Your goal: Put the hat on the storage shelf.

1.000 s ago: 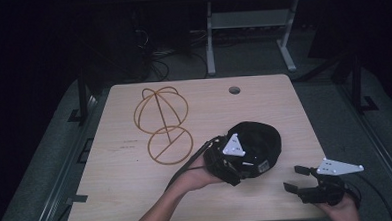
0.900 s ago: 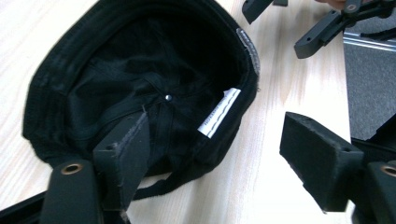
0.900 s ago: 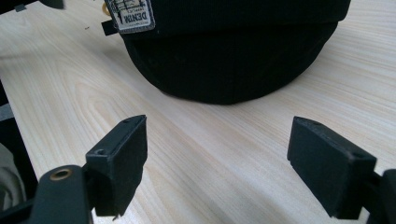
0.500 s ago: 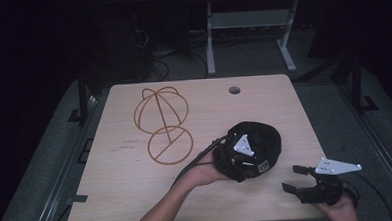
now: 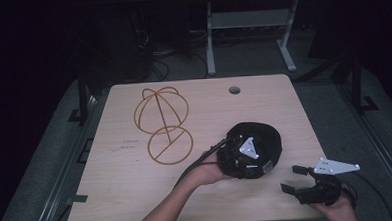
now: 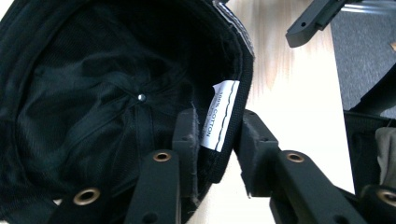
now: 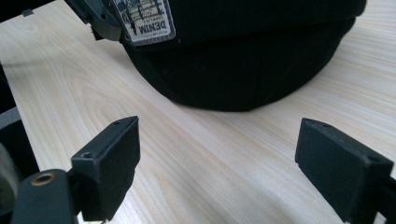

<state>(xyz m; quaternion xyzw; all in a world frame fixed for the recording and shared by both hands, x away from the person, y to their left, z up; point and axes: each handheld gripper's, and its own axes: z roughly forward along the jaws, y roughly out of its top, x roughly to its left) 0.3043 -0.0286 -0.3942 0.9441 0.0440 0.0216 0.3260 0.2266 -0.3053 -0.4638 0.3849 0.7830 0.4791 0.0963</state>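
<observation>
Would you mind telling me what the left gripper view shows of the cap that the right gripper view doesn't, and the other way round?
The left gripper view looks into the black cap: its dark lining, the crown's metal rivet and a white "100% COTTON" tag on the rim, which the left gripper pinches between its jaws. The right gripper view looks at the cap's outside: its brim resting on the table and a "DENIM" patch, with the right gripper open and holding nothing. Both views take in the cap and the light wooden table.

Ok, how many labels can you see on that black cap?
2. A white label is sewn inside the cap, at the rim between the left hand-held gripper's jaws. A patch sits on the outside. Others may be hidden.
</observation>
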